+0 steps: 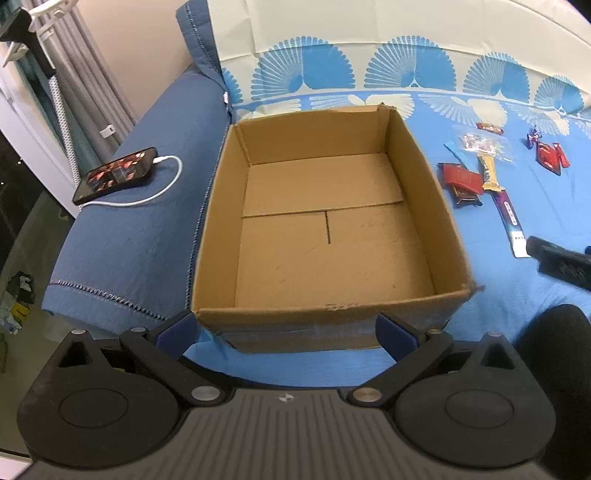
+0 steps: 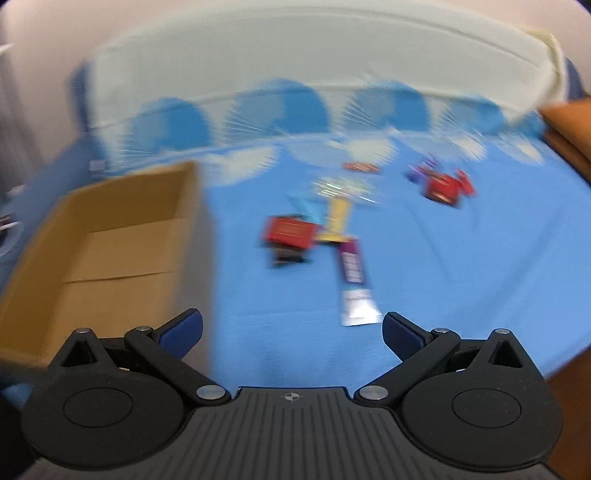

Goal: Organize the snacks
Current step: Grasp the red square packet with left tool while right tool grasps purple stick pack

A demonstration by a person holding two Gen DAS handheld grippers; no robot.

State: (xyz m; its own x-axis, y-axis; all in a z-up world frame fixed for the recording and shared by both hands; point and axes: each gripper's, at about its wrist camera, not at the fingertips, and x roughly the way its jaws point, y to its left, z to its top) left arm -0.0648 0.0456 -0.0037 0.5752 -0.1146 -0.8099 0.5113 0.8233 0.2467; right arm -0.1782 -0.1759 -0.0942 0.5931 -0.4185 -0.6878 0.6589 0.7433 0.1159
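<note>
An open cardboard box (image 1: 321, 221) sits on the blue bedspread; its inside holds nothing. My left gripper (image 1: 286, 330) is open and empty, its fingers at the box's near wall. Snacks lie to the right of the box: a red packet (image 1: 461, 177), a long purple bar (image 1: 508, 214), a yellow bar (image 1: 487, 171), a clear candy bag (image 1: 484, 144) and red wrappers (image 1: 550, 155). The right wrist view is blurred; my right gripper (image 2: 291, 334) is open and empty above the bedspread, just short of the purple bar (image 2: 354, 284), with the box (image 2: 110, 240) to its left.
A phone (image 1: 114, 175) on a white charging cable lies on the blue sofa arm left of the box. A cream pillow (image 1: 369, 26) runs along the back. Part of the other gripper (image 1: 561, 264) shows at the right edge. Wooden furniture (image 2: 569, 129) stands far right.
</note>
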